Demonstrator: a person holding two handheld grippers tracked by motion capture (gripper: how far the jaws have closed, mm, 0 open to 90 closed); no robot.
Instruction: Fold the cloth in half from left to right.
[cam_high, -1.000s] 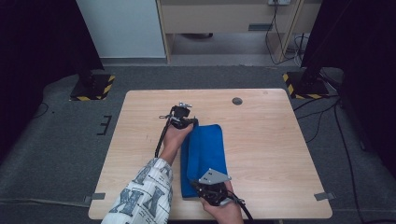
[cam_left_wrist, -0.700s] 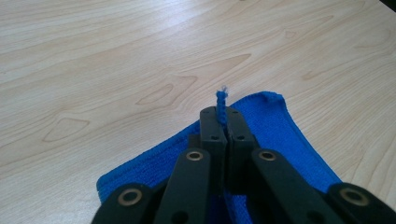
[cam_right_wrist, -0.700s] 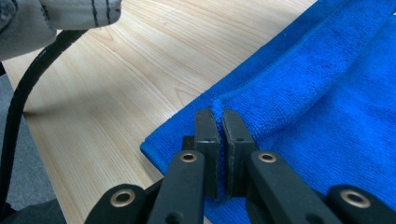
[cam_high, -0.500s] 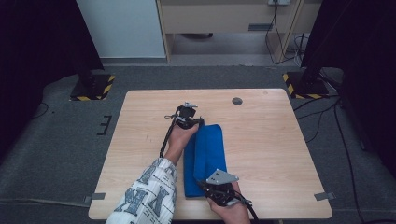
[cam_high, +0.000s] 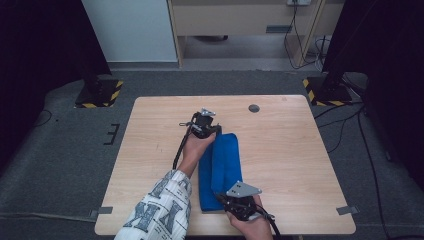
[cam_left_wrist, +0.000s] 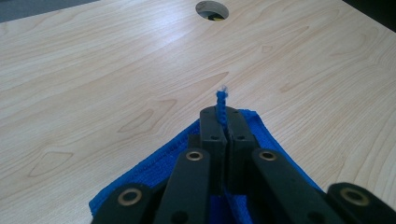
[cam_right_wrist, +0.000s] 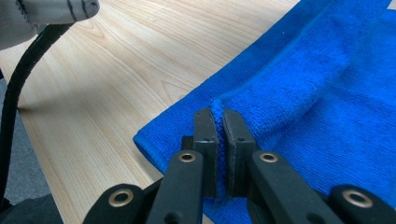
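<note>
Wooden table (cam_high: 300, 150) is bearing a blue towel (cam_high: 225, 165); left gripper (cam_high: 212, 131) and right gripper (cam_high: 227, 204) are clamping its opposite ends.

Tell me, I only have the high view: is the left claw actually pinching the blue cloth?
Observer: Yes. In the left gripper view the left claw is shut on a corner of the cloth, and a blue tuft pokes out past the tips.
Operator: And the right claw?
Observer: The right claw is shut on a raised fold at the cloth's edge; blue pile shows between the pads.
Operator: Is the cloth near that claw flat?
Observer: Not fully. In the right gripper view a thick ridge of cloth runs away from the pinch, over a flatter layer lying on the table.
</note>
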